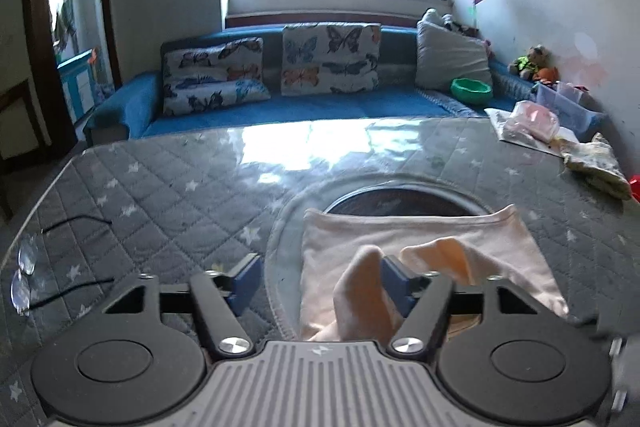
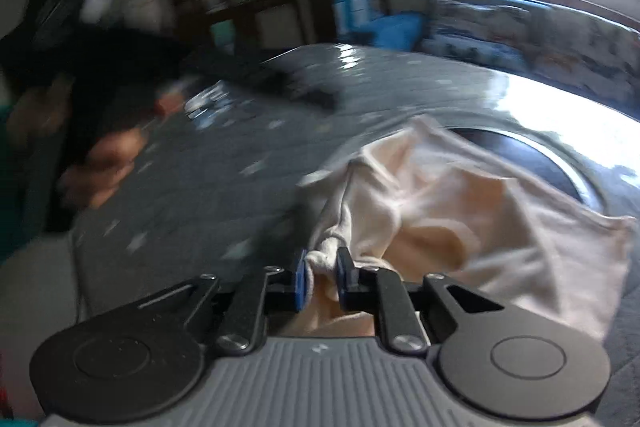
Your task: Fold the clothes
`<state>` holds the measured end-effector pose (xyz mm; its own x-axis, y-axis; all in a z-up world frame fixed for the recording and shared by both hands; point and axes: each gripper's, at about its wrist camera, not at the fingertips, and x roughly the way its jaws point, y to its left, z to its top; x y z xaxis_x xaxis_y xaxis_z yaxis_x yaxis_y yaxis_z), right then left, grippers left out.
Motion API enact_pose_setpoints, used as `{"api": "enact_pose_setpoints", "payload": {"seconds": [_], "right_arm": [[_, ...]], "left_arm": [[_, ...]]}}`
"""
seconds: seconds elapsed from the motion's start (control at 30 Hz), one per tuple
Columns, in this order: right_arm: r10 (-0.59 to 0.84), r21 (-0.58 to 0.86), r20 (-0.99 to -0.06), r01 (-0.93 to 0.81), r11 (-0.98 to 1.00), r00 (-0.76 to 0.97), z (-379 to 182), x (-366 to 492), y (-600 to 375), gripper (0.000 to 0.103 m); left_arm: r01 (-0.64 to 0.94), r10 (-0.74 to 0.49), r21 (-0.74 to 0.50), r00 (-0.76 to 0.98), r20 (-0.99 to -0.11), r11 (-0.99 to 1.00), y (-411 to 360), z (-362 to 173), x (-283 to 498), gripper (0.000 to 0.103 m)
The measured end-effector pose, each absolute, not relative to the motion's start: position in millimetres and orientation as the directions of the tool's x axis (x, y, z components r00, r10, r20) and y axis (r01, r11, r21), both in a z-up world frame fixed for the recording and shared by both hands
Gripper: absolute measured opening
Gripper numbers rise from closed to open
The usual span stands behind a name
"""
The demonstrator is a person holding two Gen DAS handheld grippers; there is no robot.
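A pale cream garment (image 1: 420,243) lies on the grey quilted table cover (image 1: 168,187), partly over a dark round opening (image 1: 400,201). My left gripper (image 1: 318,277) is open, its blue pads wide apart; a fold of the garment rises between them next to the right pad, not clamped. In the right wrist view the same garment (image 2: 460,195) is bunched and lifted at one edge. My right gripper (image 2: 322,277) is shut on a bunched edge of the garment. That view is blurred by motion.
Eyeglasses (image 1: 24,267) lie at the table's left edge. A plastic bag with pink contents (image 1: 532,125) and a crumpled cloth (image 1: 600,167) sit at the far right. A blue sofa (image 1: 280,103) with cushions stands behind the table. A person's hand (image 2: 100,163) appears at left in the right wrist view.
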<state>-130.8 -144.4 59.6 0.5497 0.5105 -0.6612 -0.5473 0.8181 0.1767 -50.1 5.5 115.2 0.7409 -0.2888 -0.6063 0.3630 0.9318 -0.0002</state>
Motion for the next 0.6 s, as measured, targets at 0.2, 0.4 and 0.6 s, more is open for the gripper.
{"api": "enact_pose_setpoints", "payload": {"seconds": [0.2, 0.4, 0.6], "right_arm": [[0.513, 0.076, -0.717, -0.679, 0.730, 0.471, 38, -163, -103, 0.014], [0.531, 0.101, -0.666, -0.642, 0.760, 0.524, 64, -166, -133, 0.026], [0.374, 0.063, -0.648, -0.443, 0.894, 0.663, 84, -127, -184, 0.032]], "left_arm": [[0.404, -0.307, 0.008, 0.707, -0.638, 0.915, -13, 99, -50, 0.074], [0.443, -0.325, -0.001, 0.656, -0.682, 0.897, -18, 73, -44, 0.050], [0.457, -0.349, -0.014, 0.659, -0.666, 0.889, -21, 77, -44, 0.052]]}}
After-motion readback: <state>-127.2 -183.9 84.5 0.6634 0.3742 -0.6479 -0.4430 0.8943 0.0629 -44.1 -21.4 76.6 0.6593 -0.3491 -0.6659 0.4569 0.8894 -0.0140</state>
